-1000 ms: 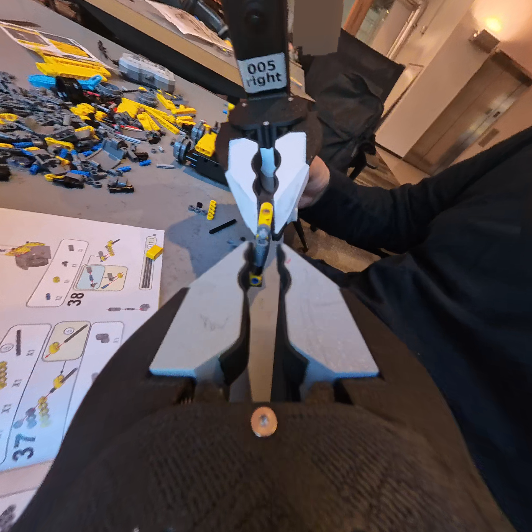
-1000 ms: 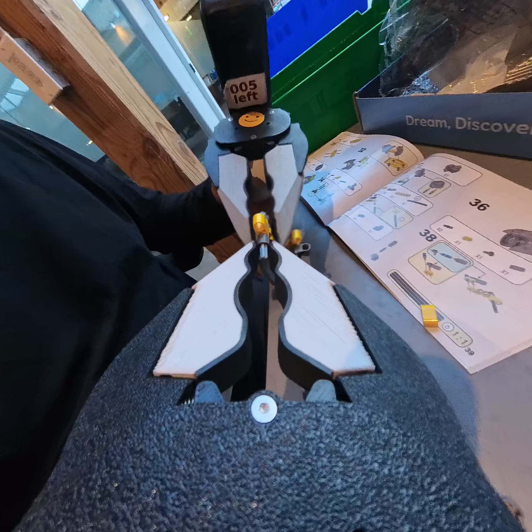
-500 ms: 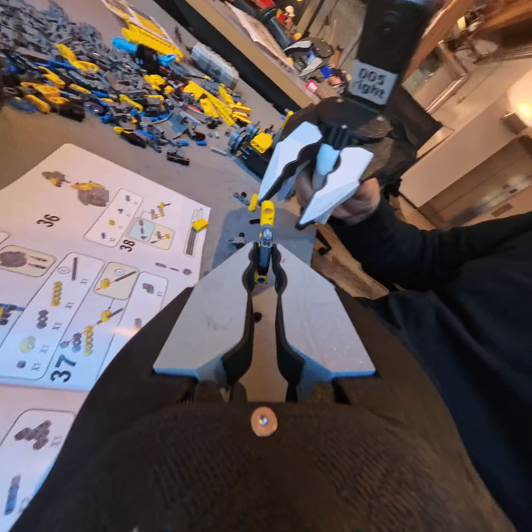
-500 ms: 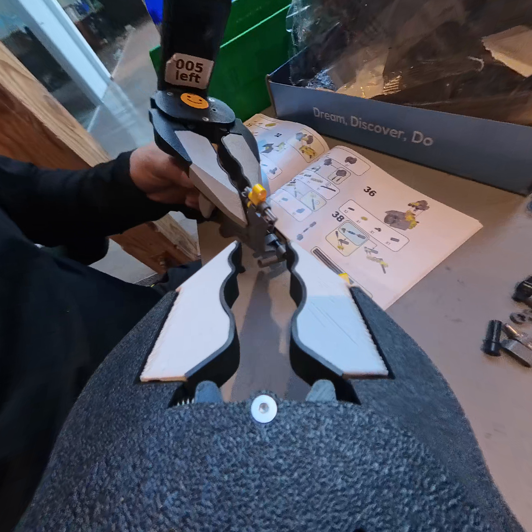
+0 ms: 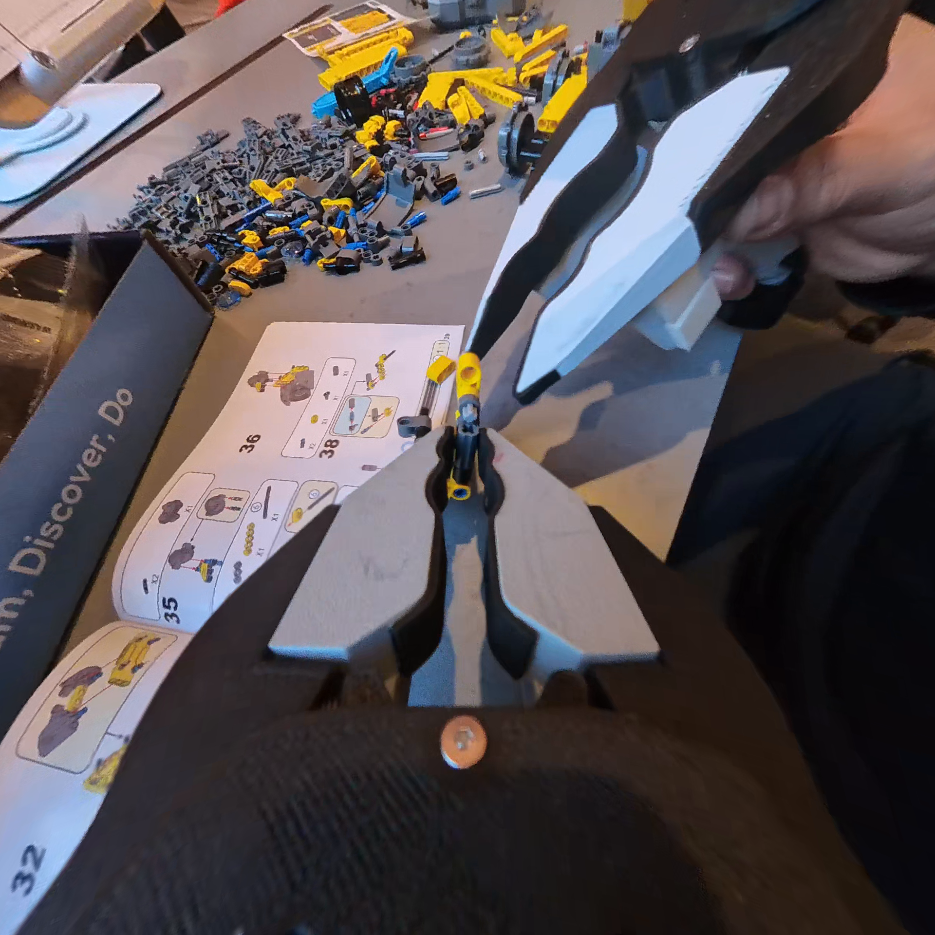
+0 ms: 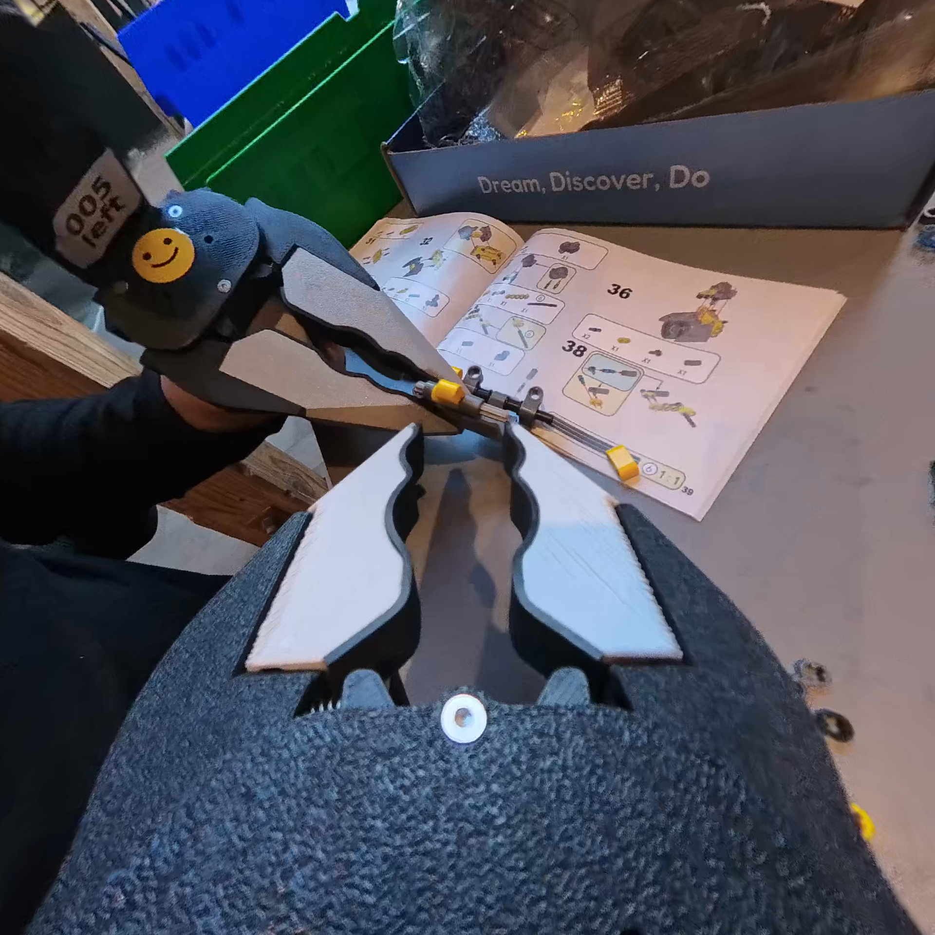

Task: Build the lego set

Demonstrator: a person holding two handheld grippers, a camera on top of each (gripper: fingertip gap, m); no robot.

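Axle assembly [image 5: 466, 435] – a thin rod with a yellow bush – is clamped in the left gripper [image 5: 464, 445], long axis along its fingers, above the open booklet [image 6: 657, 324] near the worktop's [image 6: 809, 556] front edge. Right gripper [image 6: 461, 435] hovers just beside, fingers spread, empty.

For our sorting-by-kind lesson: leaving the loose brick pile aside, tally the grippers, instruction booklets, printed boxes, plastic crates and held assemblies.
Grippers: 2 (left gripper, right gripper)
Instruction booklet: 1
Printed box: 1
Plastic crates: 2 (blue crate, green crate)
Rod assembly in the left gripper: 1
Total: 7
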